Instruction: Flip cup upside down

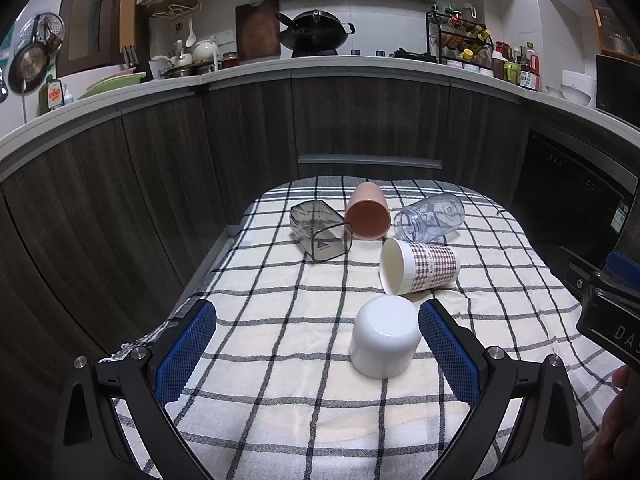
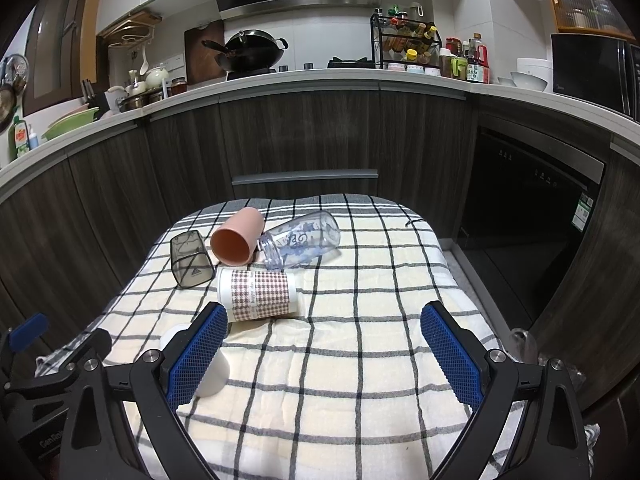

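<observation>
A plain white cup point(image 1: 383, 336) stands upside down on the checked cloth point(image 1: 280, 380), just inside the right finger of my open left gripper point(image 1: 318, 322). In the right wrist view the white cup point(image 2: 214, 374) is mostly hidden behind the left finger of my open, empty right gripper point(image 2: 323, 322). Behind it lie on their sides a houndstooth paper cup point(image 1: 418, 266) point(image 2: 256, 291), a pink cup point(image 1: 368, 212) point(image 2: 236, 236), a clear bottle point(image 1: 432, 216) point(image 2: 300, 240) and a smoky square cup point(image 1: 320, 230) point(image 2: 190, 258).
The table sits in front of dark wood cabinets point(image 1: 360, 120) under a kitchen counter with a wok point(image 1: 314, 34), spice rack point(image 1: 460, 38) and dishes. A dark oven front point(image 2: 532, 232) is on the right. The other gripper's body point(image 1: 612, 304) shows at the right edge.
</observation>
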`<act>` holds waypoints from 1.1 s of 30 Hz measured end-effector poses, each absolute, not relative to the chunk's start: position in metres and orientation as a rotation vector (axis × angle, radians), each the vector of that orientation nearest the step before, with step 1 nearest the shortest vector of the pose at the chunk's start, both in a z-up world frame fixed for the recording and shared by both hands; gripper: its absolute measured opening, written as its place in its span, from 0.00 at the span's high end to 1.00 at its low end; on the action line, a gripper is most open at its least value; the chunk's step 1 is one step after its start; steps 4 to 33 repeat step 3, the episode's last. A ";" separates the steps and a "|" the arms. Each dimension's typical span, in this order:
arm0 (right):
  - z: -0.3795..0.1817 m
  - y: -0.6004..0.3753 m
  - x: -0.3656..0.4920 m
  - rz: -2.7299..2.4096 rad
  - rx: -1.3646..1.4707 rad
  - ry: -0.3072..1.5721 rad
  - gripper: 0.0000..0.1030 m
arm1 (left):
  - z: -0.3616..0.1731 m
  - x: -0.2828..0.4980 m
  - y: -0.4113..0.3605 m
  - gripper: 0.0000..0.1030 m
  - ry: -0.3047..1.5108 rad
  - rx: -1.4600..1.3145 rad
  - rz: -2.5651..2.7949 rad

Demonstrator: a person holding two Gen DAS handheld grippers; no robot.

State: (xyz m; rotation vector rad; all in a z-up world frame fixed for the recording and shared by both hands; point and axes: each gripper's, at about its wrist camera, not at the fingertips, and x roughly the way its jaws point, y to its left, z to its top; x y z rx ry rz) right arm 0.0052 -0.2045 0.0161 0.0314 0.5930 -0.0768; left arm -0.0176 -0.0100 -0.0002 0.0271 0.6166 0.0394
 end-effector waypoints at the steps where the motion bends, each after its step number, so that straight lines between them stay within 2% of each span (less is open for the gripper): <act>1: 0.016 -0.204 0.005 -0.077 0.032 0.594 0.05 | 0.000 -0.018 -0.010 0.00 0.618 0.026 0.041; 33: 0.015 -0.204 0.005 -0.080 0.035 0.594 0.05 | -0.002 -0.016 -0.010 0.00 0.633 0.024 0.037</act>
